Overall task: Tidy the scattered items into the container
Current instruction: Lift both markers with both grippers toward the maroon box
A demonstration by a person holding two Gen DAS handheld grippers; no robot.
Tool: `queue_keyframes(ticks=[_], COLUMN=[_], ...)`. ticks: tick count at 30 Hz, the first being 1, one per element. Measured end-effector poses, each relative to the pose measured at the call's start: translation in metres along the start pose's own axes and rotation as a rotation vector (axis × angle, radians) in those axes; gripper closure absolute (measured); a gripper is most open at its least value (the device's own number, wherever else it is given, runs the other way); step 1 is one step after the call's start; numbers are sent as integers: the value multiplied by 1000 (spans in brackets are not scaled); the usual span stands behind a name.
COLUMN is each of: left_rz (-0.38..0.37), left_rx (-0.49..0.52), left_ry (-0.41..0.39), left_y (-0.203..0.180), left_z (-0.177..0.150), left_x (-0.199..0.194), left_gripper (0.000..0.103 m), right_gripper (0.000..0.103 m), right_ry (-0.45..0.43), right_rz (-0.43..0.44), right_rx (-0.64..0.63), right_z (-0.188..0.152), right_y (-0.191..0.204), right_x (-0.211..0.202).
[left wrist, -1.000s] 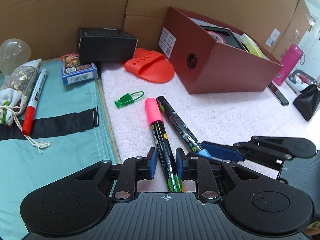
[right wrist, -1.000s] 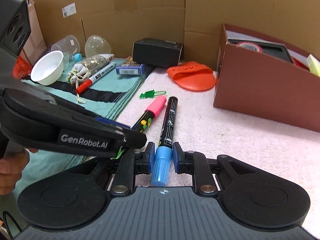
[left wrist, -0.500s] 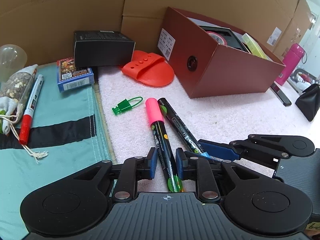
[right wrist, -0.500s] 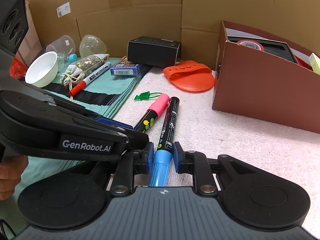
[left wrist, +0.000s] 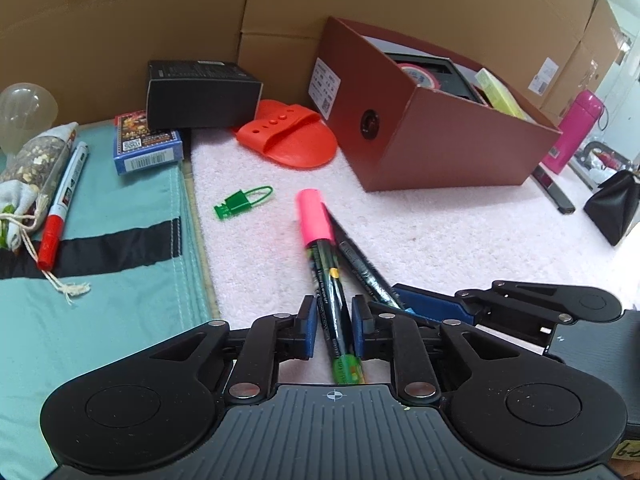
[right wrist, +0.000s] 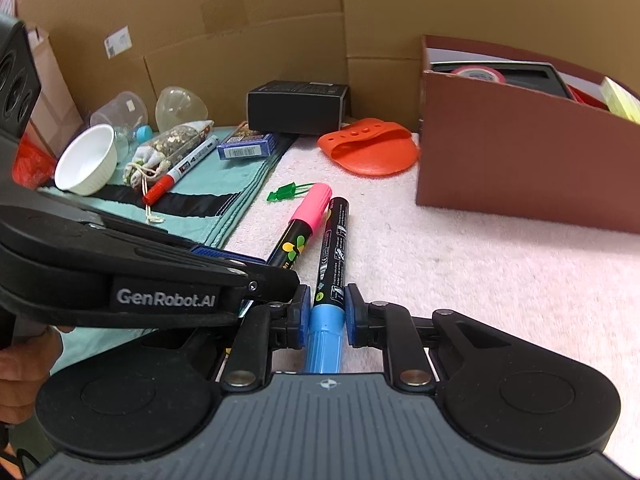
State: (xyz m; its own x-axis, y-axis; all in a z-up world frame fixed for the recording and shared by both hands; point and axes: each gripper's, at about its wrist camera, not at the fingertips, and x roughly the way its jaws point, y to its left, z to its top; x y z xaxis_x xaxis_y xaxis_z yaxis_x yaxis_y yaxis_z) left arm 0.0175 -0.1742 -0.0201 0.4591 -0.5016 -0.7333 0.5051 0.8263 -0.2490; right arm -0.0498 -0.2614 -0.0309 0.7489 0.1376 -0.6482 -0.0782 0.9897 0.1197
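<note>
Left gripper (left wrist: 333,326): clamped on the pink-capped marker (left wrist: 325,276) at its lower barrel; cap end tilted up off the towel, so the grip looks set for a lift.
Right gripper (right wrist: 325,312): narrow, jaws closing on the blue-capped marker (right wrist: 331,264); pads flank the blue cap and seem to touch it.
Marker layout: both lie side by side on the pink towel (left wrist: 440,248), nearly touching, so each gripper takes one from the near end.
Container: the brown box (left wrist: 440,140) sits open-topped at the far right of the counter, well apart from the markers; a tape roll (left wrist: 416,74) and other items are already inside.
Still scattered: green tag (left wrist: 240,202) near the pink cap; orange silicone mitt (left wrist: 290,140) beside the box; black carton (left wrist: 200,98) and card pack (left wrist: 146,144) further left; red-capped pen (left wrist: 62,208) and drawstring pouch (left wrist: 28,168) on the teal cloth (left wrist: 100,280).
Step, judged: paired pickup, carry to the box not yet begun.
Risk, judged: a grip low on the barrel may let the long pink-capped marker swing.
</note>
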Motion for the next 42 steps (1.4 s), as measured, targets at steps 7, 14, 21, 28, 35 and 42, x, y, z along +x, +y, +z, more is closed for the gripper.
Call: queue_keyframes(ticks=[7, 14, 21, 28, 35, 42], left_rz=[-18, -26, 4, 2, 11, -4], left_rx=[32, 92, 66, 108, 120, 142], left_ry=[-56, -92, 55, 64, 70, 6], left_y=[-19, -36, -21, -23, -26, -42], left_z=[11, 25, 0, 2, 6, 16], left_x=[-18, -27, 15, 21, 22, -3], left_gripper=[92, 92, 72, 69, 91, 91], right_gripper=[83, 83, 87, 83, 85, 85], right_ry=[-80, -146, -2, 34, 34, -37], right_rz=[-16, -37, -49, -35, -40, -44], right_rx=[6, -13, -17, -39, -67, -42], right_z=[7, 18, -8, -7, -2, 4], right_y=[-8, -13, -21, -18, -18, -22], right_x=[-29, -50, -22, -9, -2, -29])
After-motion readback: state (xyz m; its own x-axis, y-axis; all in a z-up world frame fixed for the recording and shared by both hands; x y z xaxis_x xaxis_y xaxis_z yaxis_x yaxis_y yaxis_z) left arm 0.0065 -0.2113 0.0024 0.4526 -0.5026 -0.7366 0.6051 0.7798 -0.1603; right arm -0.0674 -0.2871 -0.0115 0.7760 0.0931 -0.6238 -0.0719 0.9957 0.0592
